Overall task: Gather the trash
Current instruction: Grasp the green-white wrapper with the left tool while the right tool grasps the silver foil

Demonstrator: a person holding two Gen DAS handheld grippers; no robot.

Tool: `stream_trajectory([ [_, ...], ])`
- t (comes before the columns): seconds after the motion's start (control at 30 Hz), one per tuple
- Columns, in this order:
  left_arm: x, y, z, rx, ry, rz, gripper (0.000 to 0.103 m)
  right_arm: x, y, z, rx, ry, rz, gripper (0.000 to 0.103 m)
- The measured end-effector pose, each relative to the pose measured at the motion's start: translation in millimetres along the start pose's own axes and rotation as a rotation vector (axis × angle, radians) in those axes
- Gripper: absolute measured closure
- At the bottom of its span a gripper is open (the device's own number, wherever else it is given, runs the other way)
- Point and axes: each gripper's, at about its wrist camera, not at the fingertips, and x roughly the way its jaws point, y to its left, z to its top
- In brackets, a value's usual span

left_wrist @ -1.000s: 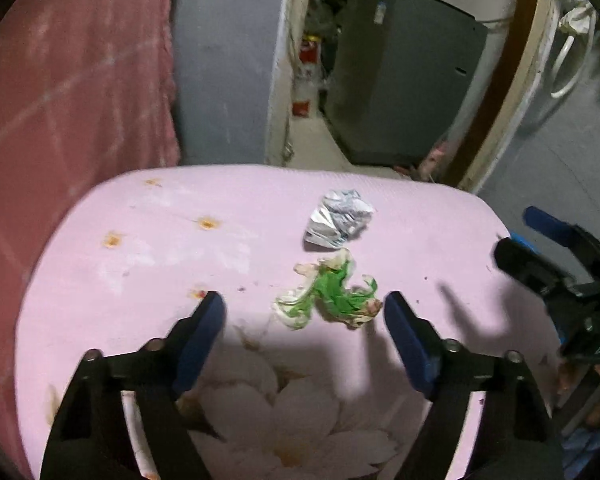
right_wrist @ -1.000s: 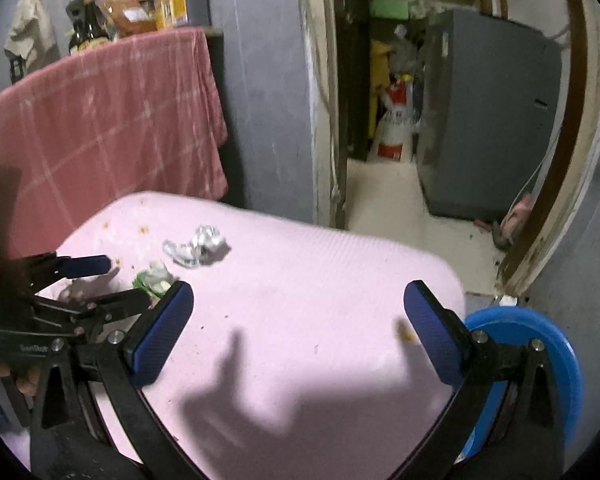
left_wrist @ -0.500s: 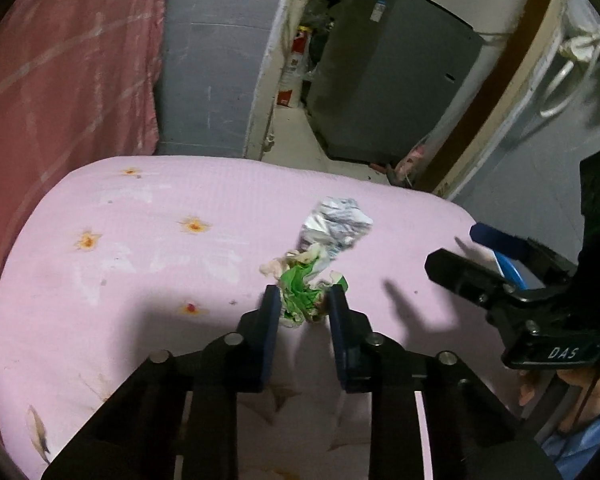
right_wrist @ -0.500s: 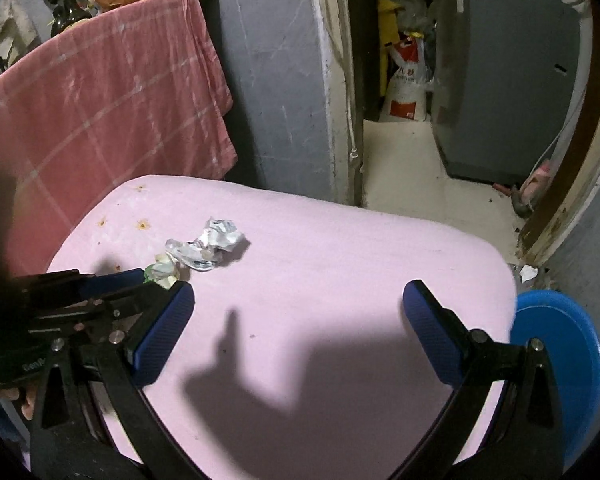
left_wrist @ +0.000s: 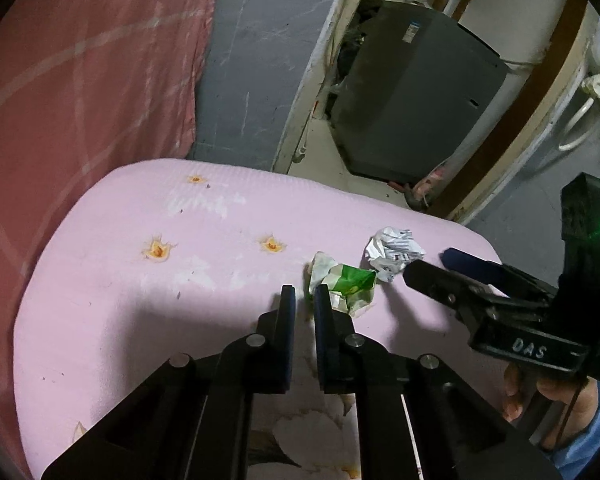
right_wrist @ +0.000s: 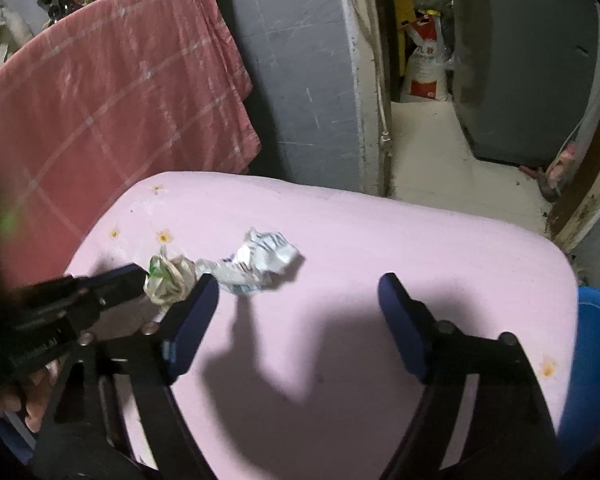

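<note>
Left to right across both wrist views. At the far left a red checked cloth (left_wrist: pixel 80 80) is hanging behind the pink flowered surface (left_wrist: pixel 140 320), which is carrying both pieces of trash.

I am looking along the left tool (left_wrist: pixel 305 300), which is pointing down at the surface. Its jaws have just been closing and are now standing narrow, almost together. They are pinching a thin edge of the green-and-white wrapper (left_wrist: pixel 346 284). The bulk of that wrapper is bulging out to the right of the fingers and is lying on the surface. In the right wrist view the same wrapper is sitting at the tips of the left tool, and the person's left hand (right_wrist: pixel 32 400) is showing under the handle.

Just to the right of the green-and-white wrapper, and touching it or nearly so, the crumpled silver wrapper (left_wrist: pixel 394 252) is lying free on the surface.

Further right, the right tool (right_wrist: pixel 296 280) is hovering over the surface. Its jaws have just been closing but are still standing wide, with only bare pink surface between them. Its left finger is lying just beside both wrappers in the view. I cannot tell whether it is touching either one.

At the far right edge a blue tub (right_wrist: pixel 592 360) is showing beyond the surface.
</note>
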Motion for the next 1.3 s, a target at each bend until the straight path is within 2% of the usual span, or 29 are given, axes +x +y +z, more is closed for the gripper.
stream_trajectory([
  [0.1, -1, 0, -1, -0.003, 0.000, -0.004, 0.096, 7, 0, 3, 0.019, 0.005, 0.026, 0.046],
  [0.17, -1, -1, 0, 0.001, -0.001, -0.008, 0.096, 10, -1, 5, 0.030, 0.011, 0.039, 0.064],
  [0.2, -2, -3, 0, 0.003, -0.001, -0.010, 0.096, 11, -1, 5, 0.035, 0.012, 0.048, 0.068],
  [0.27, -3, -4, 0, 0.008, -0.003, -0.014, 0.096, 13, -2, 5, 0.042, 0.016, 0.067, 0.083],
  [0.37, -4, -6, 1, 0.015, -0.005, -0.025, 0.096, 10, -2, 3, 0.039, 0.012, 0.077, 0.092],
  [0.57, -4, -16, 0, 0.039, 0.002, -0.076, 0.096, -6, -9, -5, 0.035, -0.002, 0.048, 0.094],
  [0.77, 7, -31, -2, 0.084, 0.042, -0.087, 0.095, -29, -21, -19, 0.019, -0.012, -0.007, 0.094],
  [0.97, 19, -45, -5, 0.124, 0.075, -0.049, 0.091, -57, -31, -40, 0.032, -0.057, -0.021, 0.094],
  [1.13, 25, -51, -3, 0.128, 0.068, -0.021, 0.084, -76, -41, -54, 0.058, -0.109, -0.029, 0.094],
  [1.3, 29, -55, 2, 0.121, 0.055, 0.009, 0.083, -87, -48, -65, 0.079, -0.164, -0.044, 0.094],
])
